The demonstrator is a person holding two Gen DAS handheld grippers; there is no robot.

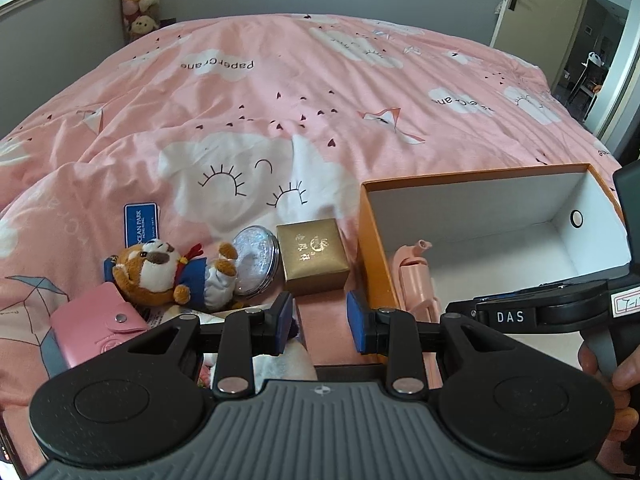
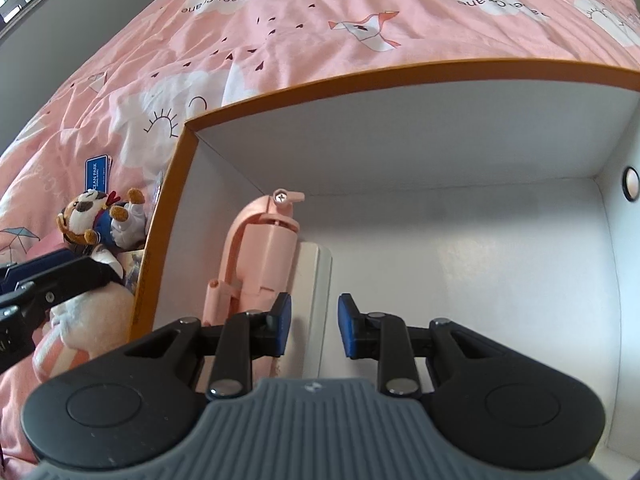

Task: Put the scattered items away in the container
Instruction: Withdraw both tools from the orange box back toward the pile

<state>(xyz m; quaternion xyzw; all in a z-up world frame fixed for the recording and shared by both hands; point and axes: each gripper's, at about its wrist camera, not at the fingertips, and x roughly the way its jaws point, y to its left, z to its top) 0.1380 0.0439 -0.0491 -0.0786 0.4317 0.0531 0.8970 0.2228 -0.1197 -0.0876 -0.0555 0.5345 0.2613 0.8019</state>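
Our left tongs [image 1: 320, 322] stand apart and empty over the bed [image 1: 280, 92], beside the gold box [image 1: 313, 255]. Our right tongs [image 2: 311, 330], likewise apart, hang in the orange box [image 2: 168, 216] above the pink tool [image 2: 260, 256].

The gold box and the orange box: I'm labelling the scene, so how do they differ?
The gold box is small and closed; the orange box is far larger and open on top. The gold box lies out on the pink duvet among the scattered items and bears gold lettering; the orange box has a white inside and already holds a pink tool. Both rest on the bed.
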